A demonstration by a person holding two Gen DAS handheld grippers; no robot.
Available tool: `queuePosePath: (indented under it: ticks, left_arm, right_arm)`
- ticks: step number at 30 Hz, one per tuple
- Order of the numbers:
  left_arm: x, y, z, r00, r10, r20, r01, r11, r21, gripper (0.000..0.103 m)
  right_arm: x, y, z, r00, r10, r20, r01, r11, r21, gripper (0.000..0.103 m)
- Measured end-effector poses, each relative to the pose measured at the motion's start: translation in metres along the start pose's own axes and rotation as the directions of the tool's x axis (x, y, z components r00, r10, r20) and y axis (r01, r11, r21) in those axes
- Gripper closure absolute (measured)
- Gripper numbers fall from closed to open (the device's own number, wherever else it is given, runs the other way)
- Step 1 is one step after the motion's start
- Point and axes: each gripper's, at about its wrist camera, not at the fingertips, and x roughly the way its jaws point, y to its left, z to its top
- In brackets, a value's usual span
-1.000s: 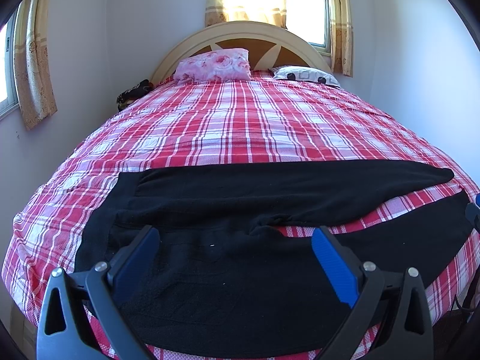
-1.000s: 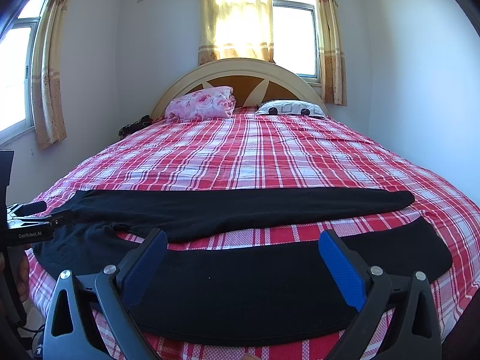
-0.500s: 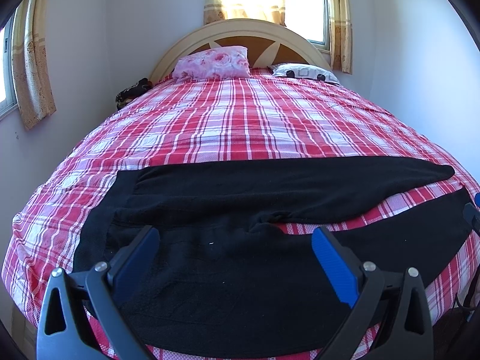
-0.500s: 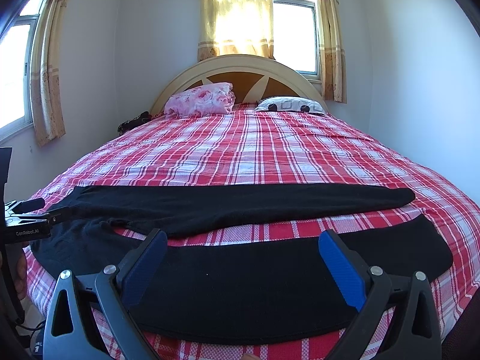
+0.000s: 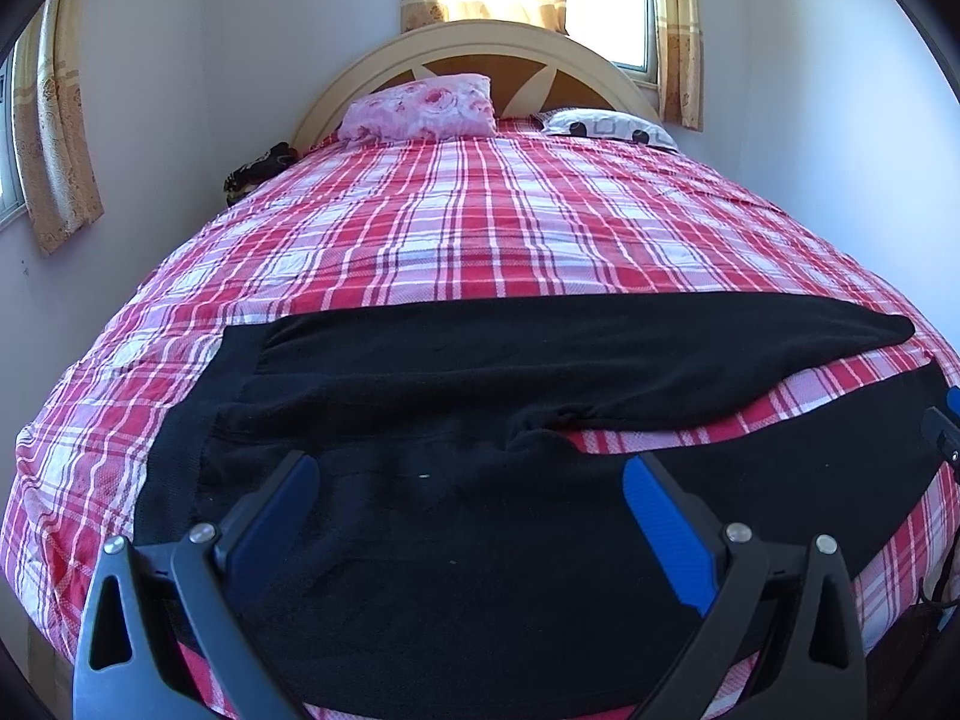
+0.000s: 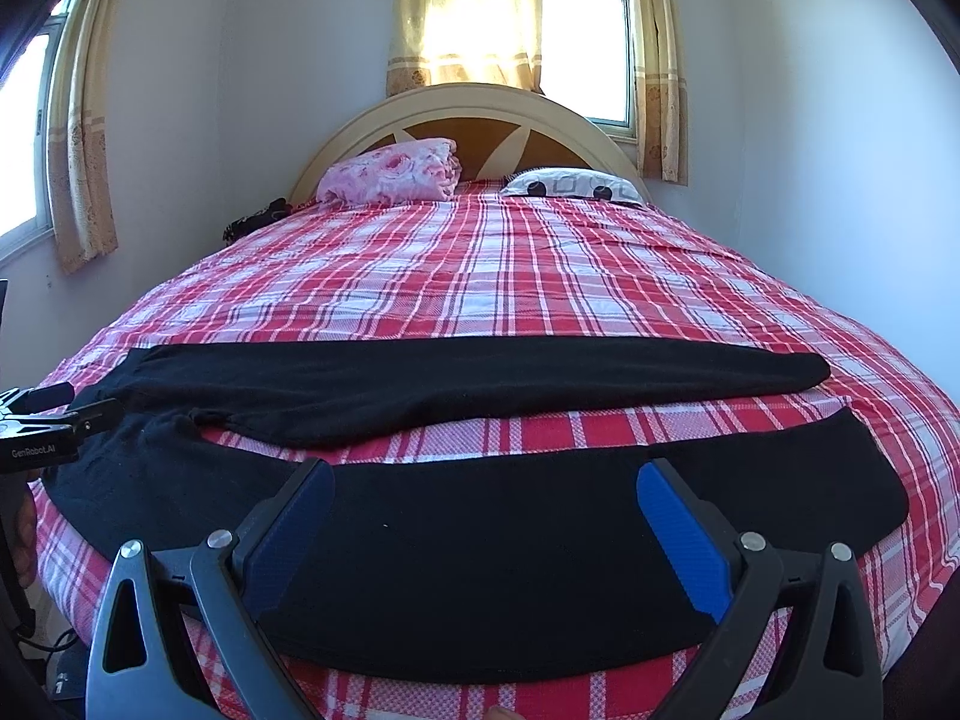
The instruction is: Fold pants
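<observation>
Black pants (image 5: 456,396) lie flat across the near end of the bed, waistband to the left, both legs spread apart and running to the right. They also show in the right wrist view (image 6: 480,528). My left gripper (image 5: 468,498) is open and empty, hovering above the seat of the pants near the waistband. My right gripper (image 6: 483,504) is open and empty, above the middle of the near leg. The left gripper's body shows at the left edge of the right wrist view (image 6: 42,426). The right gripper's tip shows at the right edge of the left wrist view (image 5: 942,432).
The bed has a red and white plaid sheet (image 5: 480,228) and a curved headboard (image 6: 480,108). A pink pillow (image 5: 420,108) and a white patterned pillow (image 5: 606,126) lie at the head. Dark cloth (image 5: 258,171) sits at the far left edge. Walls stand close on both sides.
Both grippers have dropped slightly and tilted a little; the bed sits a touch higher in the views. The pants have not moved and both jaws stay open.
</observation>
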Motion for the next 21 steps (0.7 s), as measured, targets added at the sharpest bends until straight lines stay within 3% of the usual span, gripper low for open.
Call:
queuePosePath:
  ticks: [6, 13, 19, 21]
  left_arm:
    - [0.012, 0.034, 0.013, 0.998, 0.063, -0.019, -0.062, 0.996, 0.062, 0.0]
    - [0.041, 0.116, 0.051, 0.989, 0.144, -0.042, -0.143, 0.989, 0.027, 0.003]
    - [0.113, 0.16, 0.074, 0.978, 0.098, -0.182, -0.109, 0.993, -0.051, 0.019]
    - [0.132, 0.167, 0.075, 0.97, 0.086, -0.227, -0.104, 0.992, -0.07, 0.033]
  right_arm:
    - [0.004, -0.022, 0.0, 0.999, -0.03, -0.009, 0.03, 1.0, 0.006, 0.001]
    - [0.018, -0.062, 0.004, 0.996, -0.079, -0.049, 0.081, 0.996, 0.046, 0.001]
    - [0.027, -0.083, 0.012, 0.993, -0.094, -0.074, 0.1, 0.992, 0.083, 0.001]
    - [0.028, -0.087, 0.014, 0.992, -0.105, -0.072, 0.111, 0.991, 0.081, 0.001]
